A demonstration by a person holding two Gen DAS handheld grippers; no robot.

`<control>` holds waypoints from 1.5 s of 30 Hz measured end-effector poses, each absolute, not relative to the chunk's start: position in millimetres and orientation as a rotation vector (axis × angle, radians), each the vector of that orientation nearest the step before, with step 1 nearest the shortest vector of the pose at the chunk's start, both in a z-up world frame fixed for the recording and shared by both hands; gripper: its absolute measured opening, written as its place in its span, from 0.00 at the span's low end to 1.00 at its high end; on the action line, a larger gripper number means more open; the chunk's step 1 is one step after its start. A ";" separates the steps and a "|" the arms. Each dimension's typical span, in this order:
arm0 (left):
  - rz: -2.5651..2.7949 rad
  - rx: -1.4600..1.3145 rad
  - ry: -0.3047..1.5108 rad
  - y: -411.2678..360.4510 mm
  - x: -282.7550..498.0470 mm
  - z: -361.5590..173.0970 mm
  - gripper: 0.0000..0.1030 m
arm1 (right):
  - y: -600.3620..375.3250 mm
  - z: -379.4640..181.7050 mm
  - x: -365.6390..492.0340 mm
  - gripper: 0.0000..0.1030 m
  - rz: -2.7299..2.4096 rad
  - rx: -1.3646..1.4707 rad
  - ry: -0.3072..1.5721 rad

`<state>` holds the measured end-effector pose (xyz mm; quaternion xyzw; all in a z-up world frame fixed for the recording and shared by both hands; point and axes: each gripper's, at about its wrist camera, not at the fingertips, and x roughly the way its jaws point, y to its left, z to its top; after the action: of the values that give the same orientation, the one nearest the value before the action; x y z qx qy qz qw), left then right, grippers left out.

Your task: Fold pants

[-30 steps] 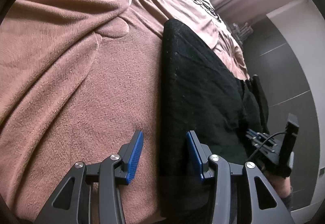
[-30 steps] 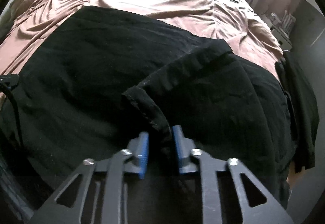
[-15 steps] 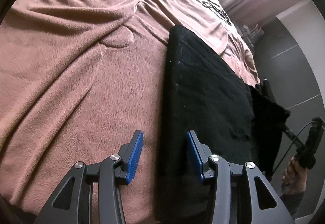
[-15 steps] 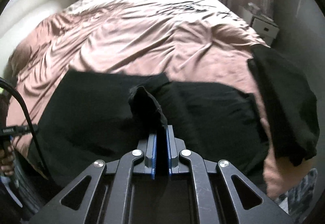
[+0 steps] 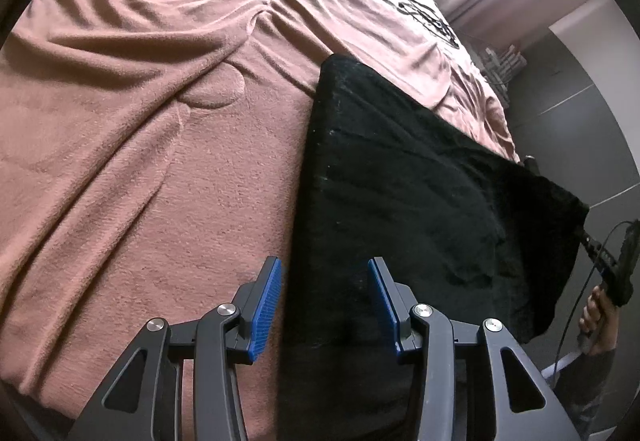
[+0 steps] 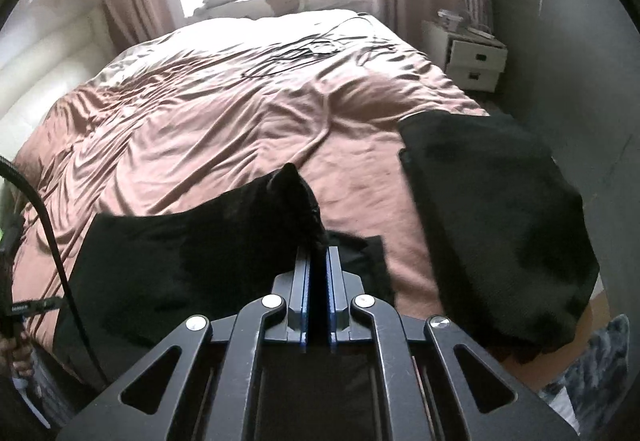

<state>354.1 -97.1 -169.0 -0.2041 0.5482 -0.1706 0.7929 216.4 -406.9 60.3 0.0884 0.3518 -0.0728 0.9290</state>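
Across the pink bed [image 6: 224,129], soft, limp pants [image 5: 400,193] are being pinched at a lifted corner by the closed right gripper [image 6: 318,261]; the left gripper [image 5: 324,301] is being held open.

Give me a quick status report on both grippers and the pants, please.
Left gripper open, over pants edge. Right gripper shut on pants, corner lifted. Second dark garment on the bed, at right, apart.

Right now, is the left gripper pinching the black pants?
No, the left gripper is open, its blue pads apart above the black pants.
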 end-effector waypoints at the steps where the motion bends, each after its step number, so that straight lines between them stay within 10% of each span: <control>1: -0.364 -0.439 1.178 -97.1 353.5 -169.4 0.46 | -412.9 59.7 217.4 0.03 -0.155 0.189 0.722; 15: -0.368 -0.426 1.180 -104.8 355.2 -168.9 0.46 | -460.7 34.3 247.4 0.04 -0.212 0.320 0.757; 19: -0.374 -0.422 1.174 -104.9 354.3 -169.3 0.46 | -459.4 36.8 235.0 0.16 -0.230 0.317 0.770; 23: -0.379 -0.442 1.190 -102.9 355.3 -177.2 0.46 | -461.3 41.8 210.3 0.50 -0.205 0.354 0.753; 45: -0.438 -0.388 1.212 -115.3 384.5 -179.5 0.46 | -485.9 -23.3 57.3 0.51 -0.190 0.821 0.756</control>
<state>384.5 -115.3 -179.5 -0.1798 0.5613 -0.2026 0.7820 57.3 -485.9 -23.3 0.3887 0.3581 -0.0902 0.8441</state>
